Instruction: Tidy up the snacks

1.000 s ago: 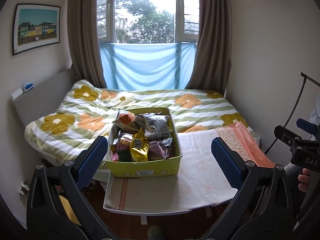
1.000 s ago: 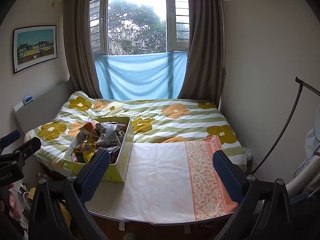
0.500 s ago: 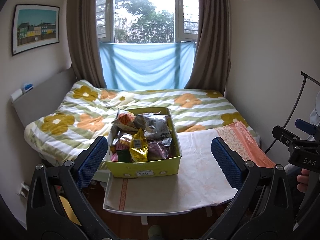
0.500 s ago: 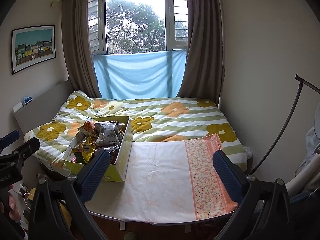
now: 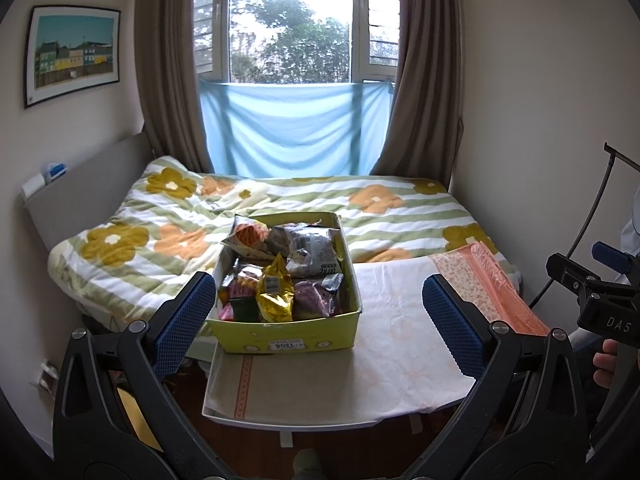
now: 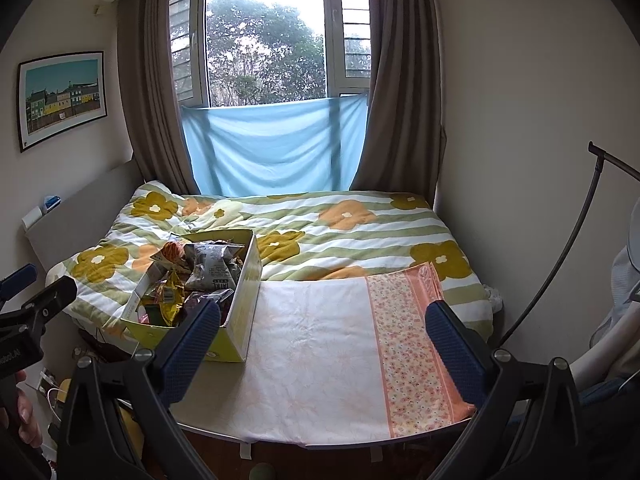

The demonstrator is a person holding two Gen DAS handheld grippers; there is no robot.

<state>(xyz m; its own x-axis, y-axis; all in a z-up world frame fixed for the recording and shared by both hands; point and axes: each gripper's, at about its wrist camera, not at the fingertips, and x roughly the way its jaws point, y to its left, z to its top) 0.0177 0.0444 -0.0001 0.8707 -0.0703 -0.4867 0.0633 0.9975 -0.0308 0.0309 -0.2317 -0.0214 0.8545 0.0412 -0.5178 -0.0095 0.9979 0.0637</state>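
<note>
Left gripper (image 5: 318, 322) and right gripper (image 6: 326, 338) held level, side by side, jaws spread wide (nothing between the blue pads), hand-gripped from below.

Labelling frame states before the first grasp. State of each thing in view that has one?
left gripper: open, empty, short of the box
right gripper: open, empty, over the cloth
yellow box: lidless, upright, full of snack packs
gold packet: in the box, on end
grey packet: in the box, lying on top
table cloth: spread flat, bare right of the box
curtains: drawn apart
</note>
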